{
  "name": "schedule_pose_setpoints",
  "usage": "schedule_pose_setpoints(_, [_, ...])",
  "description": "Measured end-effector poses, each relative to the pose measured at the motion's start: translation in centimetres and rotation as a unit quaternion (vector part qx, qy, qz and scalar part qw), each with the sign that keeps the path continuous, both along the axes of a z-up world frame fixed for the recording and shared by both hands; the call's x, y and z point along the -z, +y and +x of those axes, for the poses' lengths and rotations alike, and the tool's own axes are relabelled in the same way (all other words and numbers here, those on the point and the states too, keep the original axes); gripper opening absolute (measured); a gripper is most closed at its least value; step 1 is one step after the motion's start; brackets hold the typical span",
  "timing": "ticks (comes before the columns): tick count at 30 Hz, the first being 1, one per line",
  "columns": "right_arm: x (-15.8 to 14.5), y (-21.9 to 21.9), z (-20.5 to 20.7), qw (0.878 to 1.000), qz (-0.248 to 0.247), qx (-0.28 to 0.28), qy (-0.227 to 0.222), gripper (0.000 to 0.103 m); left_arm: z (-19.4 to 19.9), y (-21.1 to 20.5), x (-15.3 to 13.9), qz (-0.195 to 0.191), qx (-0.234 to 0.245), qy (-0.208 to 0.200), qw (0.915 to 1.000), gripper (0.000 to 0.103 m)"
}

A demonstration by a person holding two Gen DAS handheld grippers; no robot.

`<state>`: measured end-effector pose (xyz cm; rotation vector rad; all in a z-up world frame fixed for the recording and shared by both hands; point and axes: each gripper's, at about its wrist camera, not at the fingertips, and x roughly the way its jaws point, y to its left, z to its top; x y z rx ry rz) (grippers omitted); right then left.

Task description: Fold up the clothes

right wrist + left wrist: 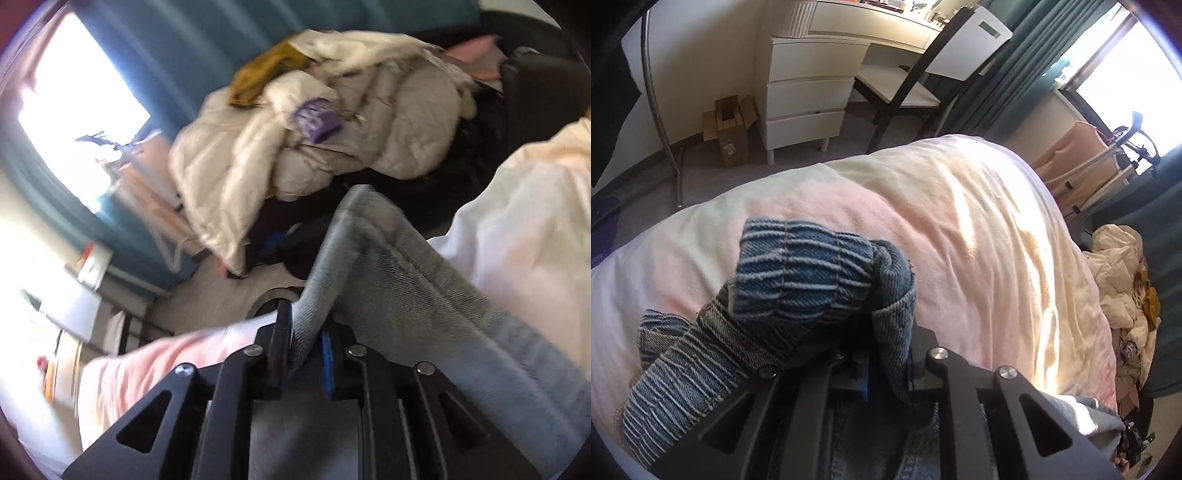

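over the bed [960,229], jeans [798,273] held for folding
left gripper [886,354] and right gripper [308,343] each pinch a denim edge, keeping it spread.

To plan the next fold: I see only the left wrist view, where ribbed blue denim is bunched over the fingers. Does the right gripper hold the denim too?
Observer: Yes. The right gripper pinches a fold of the pale blue denim jeans between its fingers.
Operator: What does it point toward?
Observer: Toward a heap of cream quilted bedding with a purple patch, beyond the edge of the bed.
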<state>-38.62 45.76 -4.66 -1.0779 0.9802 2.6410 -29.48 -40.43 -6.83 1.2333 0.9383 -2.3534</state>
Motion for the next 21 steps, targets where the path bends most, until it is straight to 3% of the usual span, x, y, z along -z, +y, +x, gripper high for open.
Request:
schedule_pose_setpoints(3, [-0.9,1.4,5.3,0.999,-0.027,0.017,0.038,0.036,2.2,-0.6,-1.1,0.032,0.016,0.034,0.9988,0.018])
schedule_pose_setpoints(6, [-1.2,2.8,11.4,0.993,-0.044,0.099,0.050,0.041,5.4,-0.1,-2.0,0.048,0.003,0.064,0.9968,0.028])
schedule_pose_setpoints(8, [-0.2,3.9,15.3,0.982,-0.093,0.154,0.055,0.041,7.8,0.4,-2.3,0.061,-0.013,0.085,0.9945,0.046])
schedule_pose_setpoints(10, [1.6,4.6,17.9,0.970,-0.158,0.180,0.050,0.041,10.6,1.1,-2.3,0.083,-0.035,0.105,0.9904,0.049])
schedule_pose_setpoints(14, [4.5,4.6,19.6,0.950,-0.267,0.159,0.018,0.041,16.2,2.8,-1.2,0.142,-0.084,0.140,0.9762,0.051])
schedule_pose_setpoints(17, [5.0,3.5,19.3,0.951,-0.285,0.117,0.012,0.041,20.0,4.2,0.7,0.181,-0.141,0.152,0.9614,0.051])
schedule_pose_setpoints(21, [5.9,2.9,18.4,0.946,-0.309,0.093,0.020,0.041,22.5,6.0,3.3,0.206,-0.184,0.129,0.9525,0.051])
